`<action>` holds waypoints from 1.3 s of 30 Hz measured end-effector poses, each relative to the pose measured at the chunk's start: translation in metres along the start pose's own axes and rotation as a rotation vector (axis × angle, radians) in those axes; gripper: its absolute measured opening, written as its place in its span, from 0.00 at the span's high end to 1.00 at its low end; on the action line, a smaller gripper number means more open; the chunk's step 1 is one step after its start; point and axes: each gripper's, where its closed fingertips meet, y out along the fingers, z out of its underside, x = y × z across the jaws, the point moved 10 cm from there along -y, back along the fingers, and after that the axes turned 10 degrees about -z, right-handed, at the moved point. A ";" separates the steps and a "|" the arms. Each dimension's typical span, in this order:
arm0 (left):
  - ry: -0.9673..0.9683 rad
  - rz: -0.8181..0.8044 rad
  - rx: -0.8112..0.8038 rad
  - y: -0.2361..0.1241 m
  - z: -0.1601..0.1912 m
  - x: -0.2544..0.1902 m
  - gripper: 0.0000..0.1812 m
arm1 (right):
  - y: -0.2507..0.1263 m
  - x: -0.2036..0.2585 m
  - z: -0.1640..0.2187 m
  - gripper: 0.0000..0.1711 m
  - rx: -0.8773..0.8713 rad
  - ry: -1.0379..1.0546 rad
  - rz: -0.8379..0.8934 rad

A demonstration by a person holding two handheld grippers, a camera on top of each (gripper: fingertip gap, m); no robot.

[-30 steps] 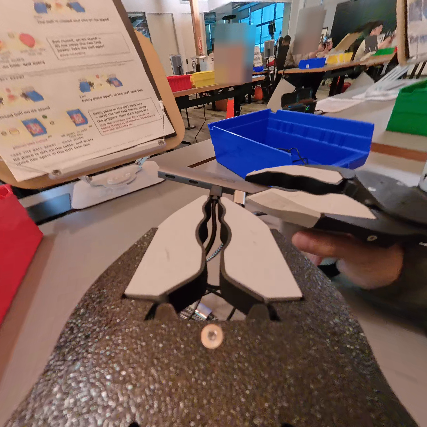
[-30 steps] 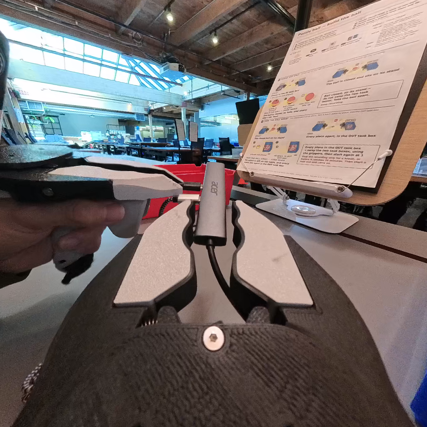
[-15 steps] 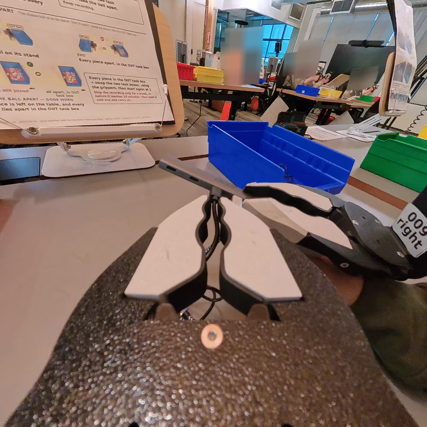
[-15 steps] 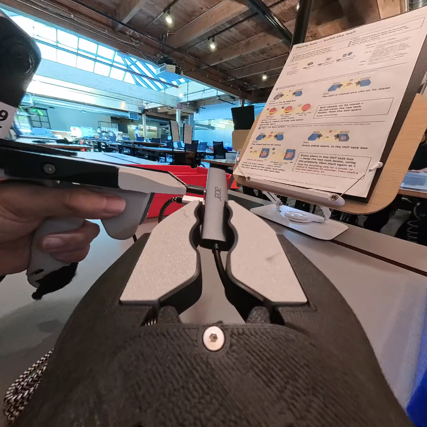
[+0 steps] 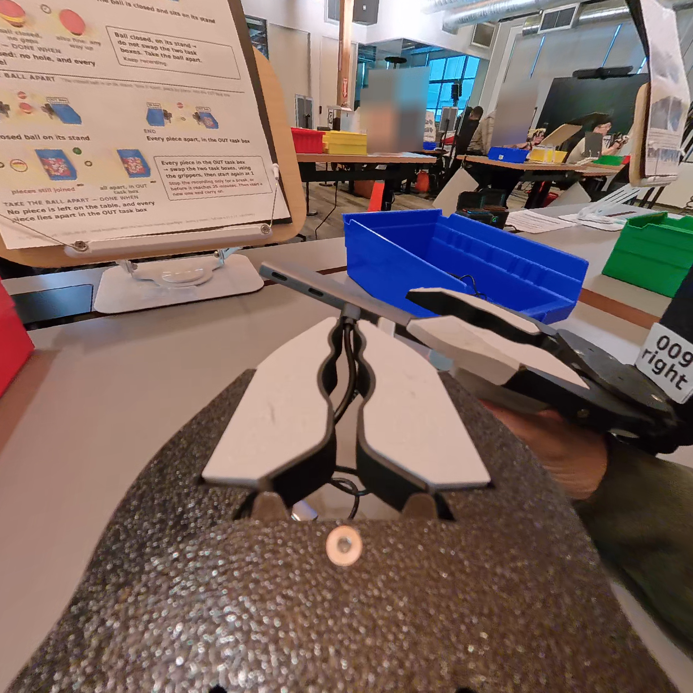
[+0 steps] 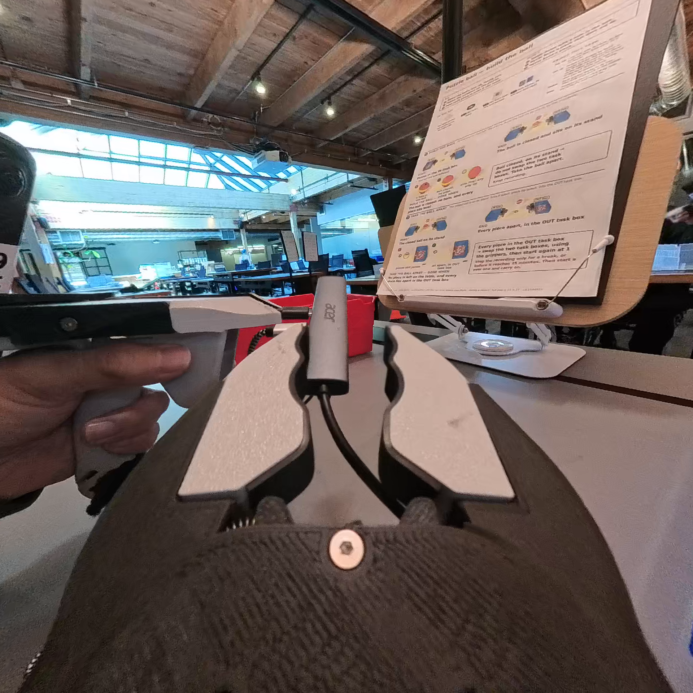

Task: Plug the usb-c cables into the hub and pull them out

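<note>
The left tongs (image 5: 347, 339) are clamping the cable plug (image 5: 349, 312) seated in the hub (image 6: 328, 333); the right tongs (image 6: 343, 339) are standing parted, apparently barely steadying it.

**A:** What's behind my bench?

**B:** Grey table (image 5: 112, 375) under me, a tan board on a white stand (image 5: 176, 277) holding a printed instruction sheet (image 5: 123, 112). Blue bin (image 5: 465, 258) just past it, green bin (image 5: 652, 251) to the right, red bin (image 5: 11, 337) at the left edge.

**A:** Further back?

**B:** Rows of long wooden tables (image 5: 367, 157) with red and yellow bins (image 5: 330, 140), people seated at them, big windows (image 5: 450, 75) on the far wall.

**A:** Overhead?

**B:** Wooden beam ceiling (image 6: 187, 48) with small spotlights (image 6: 259, 88), a bright skylight strip (image 6: 150, 161) and a ceiling projector (image 6: 272, 159). Dark office chairs (image 6: 360, 258) among the distant desks.
</note>
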 end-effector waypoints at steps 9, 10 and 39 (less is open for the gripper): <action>-0.074 -0.032 -0.026 -0.003 -0.001 -0.003 0.98 | 0.004 0.007 0.001 0.71 0.030 -0.069 0.017; -0.081 -0.035 -0.031 -0.003 0.000 -0.004 0.98 | 0.003 0.007 0.001 0.75 0.026 -0.069 0.017; 0.311 0.030 -0.121 -0.012 0.006 0.012 0.93 | 0.009 0.019 0.003 0.86 0.107 -0.155 -0.057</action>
